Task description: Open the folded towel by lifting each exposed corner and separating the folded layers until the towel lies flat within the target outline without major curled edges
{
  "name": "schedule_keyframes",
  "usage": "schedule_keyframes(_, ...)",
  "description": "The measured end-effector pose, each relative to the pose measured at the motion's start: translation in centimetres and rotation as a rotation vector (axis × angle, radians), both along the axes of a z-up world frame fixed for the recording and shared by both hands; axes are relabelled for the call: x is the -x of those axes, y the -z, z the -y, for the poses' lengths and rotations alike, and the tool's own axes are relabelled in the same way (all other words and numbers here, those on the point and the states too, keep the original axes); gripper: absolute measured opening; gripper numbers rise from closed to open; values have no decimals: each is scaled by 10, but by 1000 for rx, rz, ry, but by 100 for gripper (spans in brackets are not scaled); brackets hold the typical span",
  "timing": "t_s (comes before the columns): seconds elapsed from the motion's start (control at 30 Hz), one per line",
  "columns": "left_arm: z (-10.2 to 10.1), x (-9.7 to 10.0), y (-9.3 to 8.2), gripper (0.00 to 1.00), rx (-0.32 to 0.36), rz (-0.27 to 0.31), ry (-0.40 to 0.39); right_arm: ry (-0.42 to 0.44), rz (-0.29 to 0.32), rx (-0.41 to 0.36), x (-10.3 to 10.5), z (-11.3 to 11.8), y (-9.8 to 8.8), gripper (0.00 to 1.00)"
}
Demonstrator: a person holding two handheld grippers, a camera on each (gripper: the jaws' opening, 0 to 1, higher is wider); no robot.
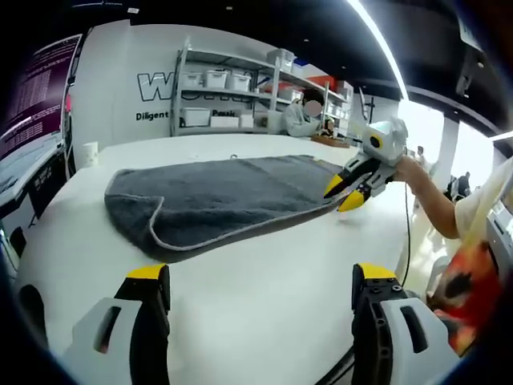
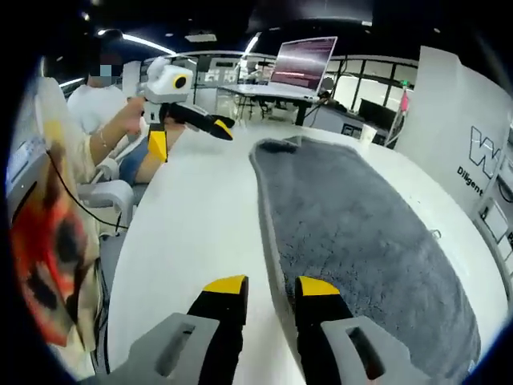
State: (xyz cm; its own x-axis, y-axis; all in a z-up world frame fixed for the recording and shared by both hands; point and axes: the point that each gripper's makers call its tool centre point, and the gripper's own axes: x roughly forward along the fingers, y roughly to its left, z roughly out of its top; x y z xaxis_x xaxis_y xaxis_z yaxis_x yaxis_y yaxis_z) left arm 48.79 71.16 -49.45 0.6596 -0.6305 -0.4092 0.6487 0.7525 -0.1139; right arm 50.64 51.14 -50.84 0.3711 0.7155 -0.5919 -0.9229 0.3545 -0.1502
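Note:
A grey towel [image 1: 232,192] lies spread along the white table [image 1: 264,265], its near hem curling at the left front corner. In the right gripper view the towel [image 2: 345,216] runs away from me on the right half of the table [image 2: 192,208]. My right gripper [image 2: 271,285] is open by a narrow gap, and the towel's long hem passes between its jaws. From the left gripper view, the right gripper [image 1: 345,192] sits at the towel's right edge. My left gripper [image 1: 260,281] is wide open over bare table, short of the towel. It also appears as the left gripper [image 2: 191,140] off the towel's far end.
Shelves with storage bins [image 1: 232,80] and a seated person [image 1: 300,112] are behind the table. A paper cup [image 1: 90,152] stands at the far left edge. A screen [image 2: 300,64] sits on a desk beyond, and a chair [image 2: 104,192] stands beside the table.

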Motion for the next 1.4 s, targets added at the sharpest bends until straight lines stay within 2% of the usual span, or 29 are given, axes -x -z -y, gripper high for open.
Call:
schedule_keyframes(0.07, 1, -1, -1, 92, -1, 3, -2, 26, 0, -10, 2, 5, -5, 39)
schedule_keyframes(0.27, 2, -8, -6, 90, 7, 13, -17, 129, 34, -45, 4, 24, -16, 63)
schedule_keyframes(0.47, 2, -19, -9, 87, -9, 23, -42, 212, 28, -93, 12, 45, -17, 81)
schedule_keyframes(0.8, 1, -38, -20, 83, -34, 69, -88, 300, 23, -135, 24, 66, -13, 98)
schedule_keyframes(1.0, -4, -53, -22, 80, -33, 77, -134, 327, 23, -166, 30, 72, -14, 98)
schedule_keyframes(1.1, -6, -64, -25, 79, -94, 117, -131, 330, 5, -179, 33, 72, -12, 95)
schedule_keyframes(1.2, -9, -79, -26, 71, -142, 146, -148, 328, -4, -180, 37, 73, -10, 95)
schedule_keyframes(1.4, -13, -106, -27, 61, -183, 185, -192, 332, -19, -190, 42, 76, -7, 93)
